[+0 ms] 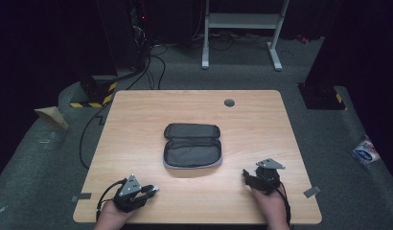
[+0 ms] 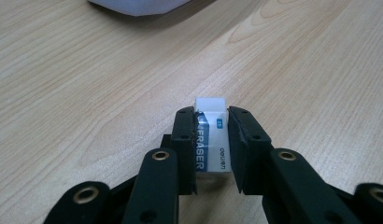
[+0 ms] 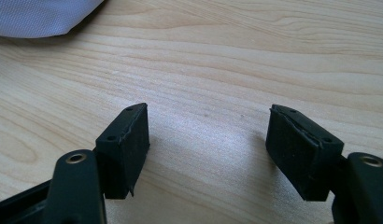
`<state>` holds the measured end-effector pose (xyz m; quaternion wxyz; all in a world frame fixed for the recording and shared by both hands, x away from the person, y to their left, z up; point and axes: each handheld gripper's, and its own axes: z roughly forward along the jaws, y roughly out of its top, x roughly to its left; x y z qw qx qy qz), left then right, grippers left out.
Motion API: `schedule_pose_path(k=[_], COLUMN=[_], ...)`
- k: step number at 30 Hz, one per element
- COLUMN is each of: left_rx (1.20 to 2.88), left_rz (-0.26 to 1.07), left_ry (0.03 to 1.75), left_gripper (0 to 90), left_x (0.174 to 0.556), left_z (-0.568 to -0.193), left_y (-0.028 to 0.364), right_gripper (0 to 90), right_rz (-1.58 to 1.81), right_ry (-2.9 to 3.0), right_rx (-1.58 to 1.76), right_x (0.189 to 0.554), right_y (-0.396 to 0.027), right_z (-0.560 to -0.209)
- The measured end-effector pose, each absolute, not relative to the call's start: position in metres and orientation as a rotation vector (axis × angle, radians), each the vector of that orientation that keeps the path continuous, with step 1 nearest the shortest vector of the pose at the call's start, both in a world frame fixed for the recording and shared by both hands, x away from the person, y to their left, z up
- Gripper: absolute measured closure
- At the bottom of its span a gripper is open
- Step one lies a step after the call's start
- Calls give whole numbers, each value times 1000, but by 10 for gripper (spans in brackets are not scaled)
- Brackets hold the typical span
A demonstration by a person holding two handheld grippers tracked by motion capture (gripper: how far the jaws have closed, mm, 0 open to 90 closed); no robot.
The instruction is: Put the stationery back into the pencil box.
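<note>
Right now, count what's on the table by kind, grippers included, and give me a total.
Pencil case, open, grey: 1
Eraser, white with blue sleeve, clamped in the left gripper: 1
Grippers, left plus right gripper: 2
Total: 4

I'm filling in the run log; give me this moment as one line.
left gripper: shut on eraser | right gripper: open, empty | pencil case: open, mid-table

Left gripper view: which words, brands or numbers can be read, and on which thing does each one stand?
"ERASER": white letters on the blue sleeve of the eraser, first letter partly covered.
"deli": small brand print on the sleeve's white side; the figures after it are too small to read.
Small blue tag near the sleeve's top: too blurred to read.
</note>
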<state>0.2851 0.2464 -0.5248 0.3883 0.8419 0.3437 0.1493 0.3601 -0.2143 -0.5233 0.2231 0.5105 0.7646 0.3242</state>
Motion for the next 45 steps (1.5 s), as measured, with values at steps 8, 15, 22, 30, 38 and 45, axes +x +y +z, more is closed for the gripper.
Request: schedule_pose_path(k=[8, 15, 22, 30, 38, 45], left_rx=[2117, 2070, 2025, 1975, 1933, 1921], left_rz=[391, 418, 434, 440, 495, 512], left_ry=[879, 895, 935, 960, 964, 930], left_gripper=[728, 728, 728, 728, 728, 728], left_x=[288, 288, 291, 289, 289, 294], left_z=[-523, -519, -517, -513, -507, -502], left_y=[245, 246, 250, 253, 250, 238], right_gripper=[301, 300, 300, 300, 300, 300], right_rz=[896, 895, 897, 895, 895, 894], right_ry=[2111, 2112, 2112, 2111, 2110, 2111], right_rx=[1403, 1405, 1404, 1403, 1409, 1408], right_x=[359, 358, 358, 359, 360, 360], right_y=[-215, -215, -215, -215, -215, -215], right_z=[-524, -523, -523, -523, -523, -523])
